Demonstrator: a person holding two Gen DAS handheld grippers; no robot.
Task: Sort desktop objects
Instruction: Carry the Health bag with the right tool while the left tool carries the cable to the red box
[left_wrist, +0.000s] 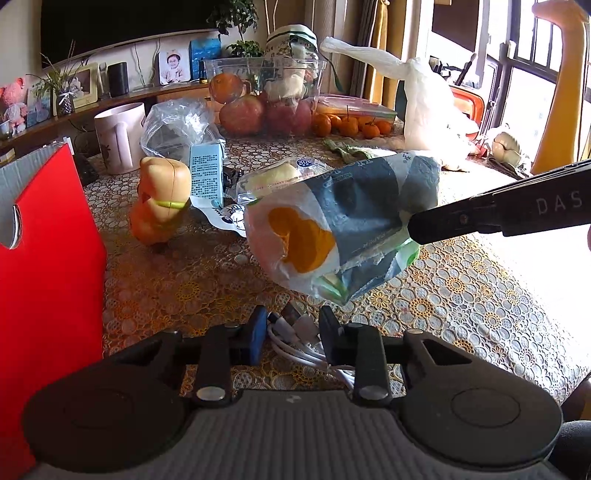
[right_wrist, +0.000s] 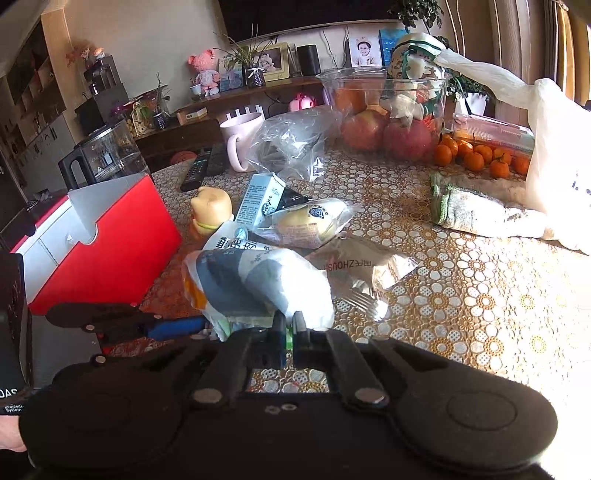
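Left wrist view: right gripper (left_wrist: 413, 230) clamped on a soft blue-and-orange plastic tissue pack (left_wrist: 343, 229), lifted clear of the lace tablecloth (left_wrist: 461, 295).

Left gripper (left_wrist: 293, 332) has its jaws nearly together around a bundle of white charging cable (left_wrist: 299, 350); whether the pads truly bite is hard to tell. Red cardboard box (left_wrist: 48, 266) stands at nine o'clock. Sorting looks barely begun: a tan bear figurine (left_wrist: 162, 201), light-blue carton (left_wrist: 205, 171) and wrapped bun (right_wrist: 306, 221) lie unsorted around twelve o'clock.
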